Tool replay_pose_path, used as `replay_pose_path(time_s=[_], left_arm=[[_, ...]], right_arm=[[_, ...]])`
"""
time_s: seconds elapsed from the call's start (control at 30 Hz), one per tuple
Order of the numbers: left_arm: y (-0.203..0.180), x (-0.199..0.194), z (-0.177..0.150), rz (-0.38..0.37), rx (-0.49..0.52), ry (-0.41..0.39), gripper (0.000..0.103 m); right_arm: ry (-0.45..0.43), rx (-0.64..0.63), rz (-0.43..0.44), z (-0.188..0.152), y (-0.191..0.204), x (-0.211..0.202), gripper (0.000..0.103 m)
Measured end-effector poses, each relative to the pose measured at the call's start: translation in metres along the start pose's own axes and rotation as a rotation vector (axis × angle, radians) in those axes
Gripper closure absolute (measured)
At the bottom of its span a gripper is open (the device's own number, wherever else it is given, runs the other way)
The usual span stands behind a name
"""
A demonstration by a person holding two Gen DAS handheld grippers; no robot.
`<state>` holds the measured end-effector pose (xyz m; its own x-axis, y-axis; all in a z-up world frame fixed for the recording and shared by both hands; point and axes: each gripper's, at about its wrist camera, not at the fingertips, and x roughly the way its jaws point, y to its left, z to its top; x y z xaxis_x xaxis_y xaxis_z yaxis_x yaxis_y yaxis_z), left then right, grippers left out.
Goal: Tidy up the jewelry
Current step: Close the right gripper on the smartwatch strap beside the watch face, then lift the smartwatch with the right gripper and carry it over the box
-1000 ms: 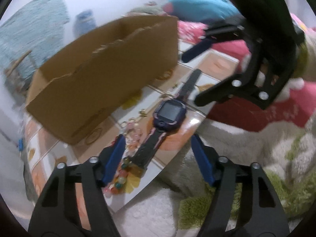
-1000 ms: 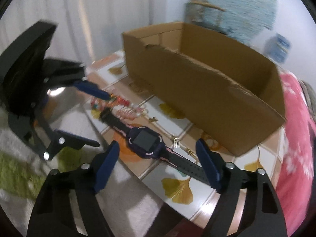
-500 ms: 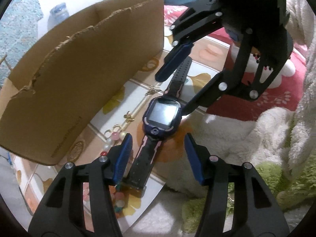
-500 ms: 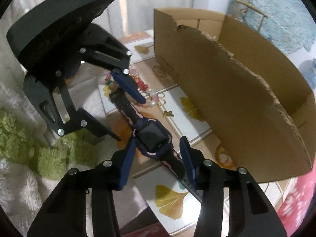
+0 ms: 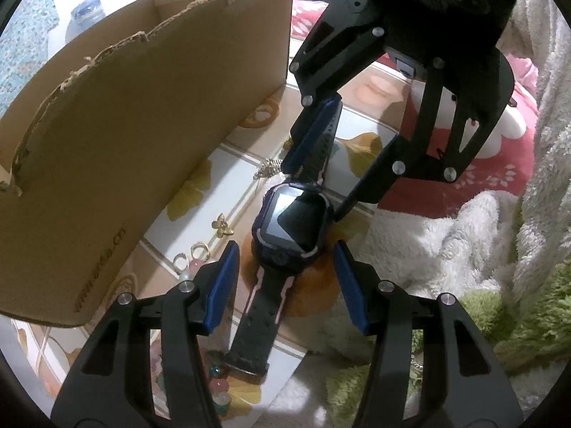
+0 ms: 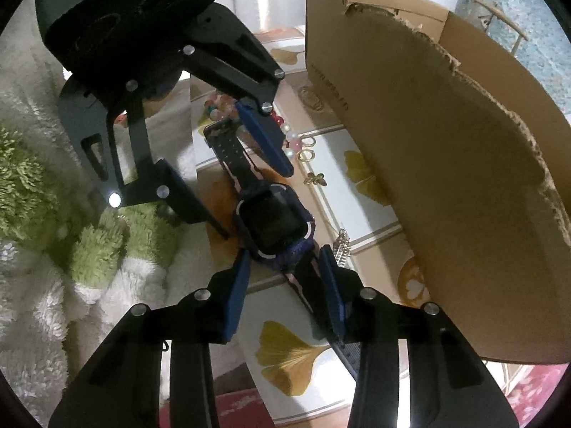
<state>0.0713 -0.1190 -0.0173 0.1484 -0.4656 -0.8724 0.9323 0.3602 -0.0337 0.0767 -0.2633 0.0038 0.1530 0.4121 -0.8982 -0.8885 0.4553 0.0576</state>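
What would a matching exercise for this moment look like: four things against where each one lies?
Things:
1. watch
2. cardboard box
3. bee charm
4. bead bracelet

Places:
A. standing along the far side of the tiled table
B. under the strap's end, near the table's edge
C. stretched between both sets of jaws
D. on a white tile between the watch and the box

Pairs: 1-C, 2-A, 3-D, 4-B
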Motion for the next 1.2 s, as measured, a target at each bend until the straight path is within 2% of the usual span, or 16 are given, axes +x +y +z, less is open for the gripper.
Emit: replay_pose_path(time_s=[0.3, 0.47, 0.63, 0.73, 0.83, 1.2], left_arm=[[-0.002, -0.004, -0.001, 0.003, 0.022, 0.042, 0.052], [-0.002, -0.01, -0.008, 0.01, 0.015, 0.076, 0.066], [-0.001, -0.011, -0.009, 0.011, 0.022, 0.088, 0.071], [-0.002, -0.01, -0.012, 0.01, 0.035, 0.082, 0.076], [0.004, -0.012, -0.01, 0.004, 0.057, 0.08, 0.076], [-0.017, 0.001, -0.01, 0.021, 0.145, 0.072, 0.079]], right_arm=[[0.035, -0.019, 0.035, -0.002, -0.011, 0.001, 0.066], [0.034, -0.021, 0.038, -0.004, -0.014, 0.0, 0.066], [0.047, -0.009, 0.039, -0.005, -0.016, -0.001, 0.075], [0.056, -0.017, 0.037, -0.007, -0.013, -0.002, 0.075], [0.058, -0.024, 0.025, -0.01, -0.011, -0.004, 0.076], [0.065, -0.049, 0.004, -0.01, -0.001, -0.009, 0.077]])
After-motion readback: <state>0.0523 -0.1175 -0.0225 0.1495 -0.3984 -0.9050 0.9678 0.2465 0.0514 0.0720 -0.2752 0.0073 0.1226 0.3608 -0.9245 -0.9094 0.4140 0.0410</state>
